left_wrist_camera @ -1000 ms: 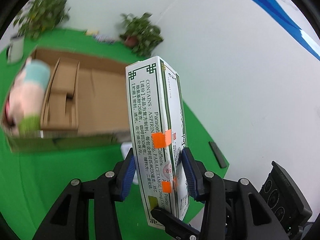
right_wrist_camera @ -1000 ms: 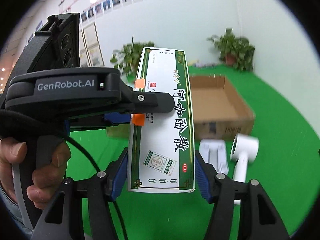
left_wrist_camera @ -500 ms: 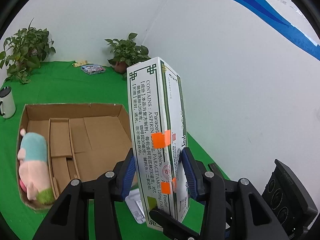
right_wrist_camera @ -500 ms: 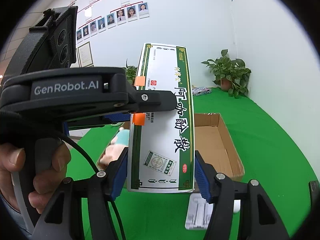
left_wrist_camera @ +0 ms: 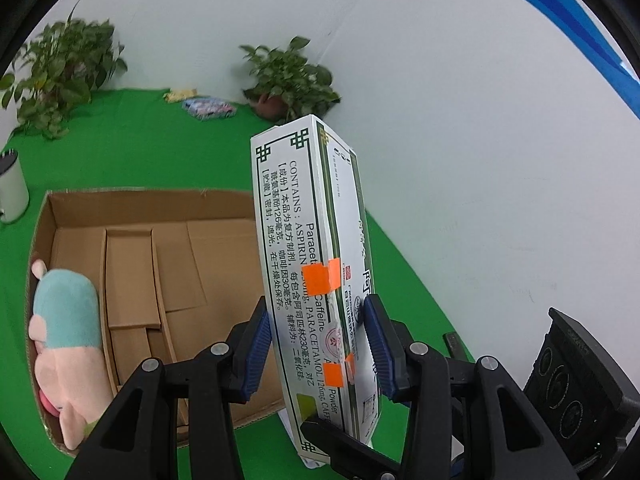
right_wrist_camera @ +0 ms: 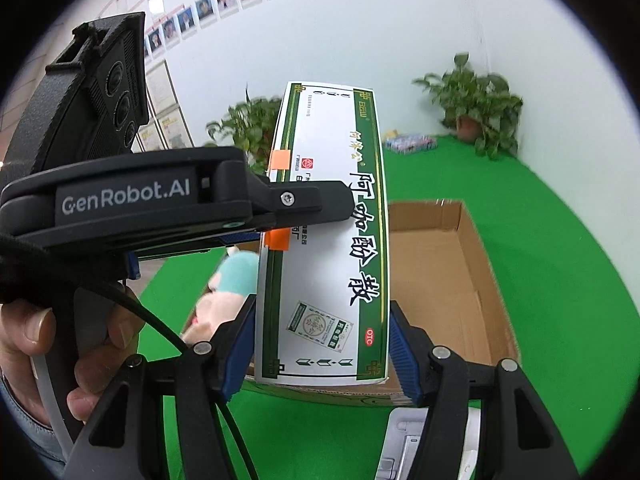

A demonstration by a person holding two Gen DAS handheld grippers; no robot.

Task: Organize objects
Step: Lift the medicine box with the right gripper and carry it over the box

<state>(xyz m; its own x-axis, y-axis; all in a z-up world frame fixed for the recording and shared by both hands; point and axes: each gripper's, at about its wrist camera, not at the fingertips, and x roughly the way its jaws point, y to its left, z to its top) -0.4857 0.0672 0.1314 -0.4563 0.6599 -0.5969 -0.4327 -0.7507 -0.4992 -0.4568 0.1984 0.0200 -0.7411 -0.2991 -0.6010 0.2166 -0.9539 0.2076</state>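
A tall white-and-green medicine box with orange tape patches is held upright in the air by both grippers. My left gripper is shut on its narrow sides. My right gripper is shut on its wide face near the bottom. Behind and below the medicine box lies an open cardboard box on the green floor. A pink and teal plush toy lies at the cardboard box's left end. In the right wrist view, a hand grips the left gripper's handle.
A white device lies on the green floor in front of the cardboard box. A white mug stands at far left. Potted plants line the white wall, with a small colourful pack between them. A dark flat bar lies near the right wall.
Both grippers have carried the medicine box up and toward the cardboard box, which now sits nearer and lower in both views. The grip on the medicine box is unchanged.
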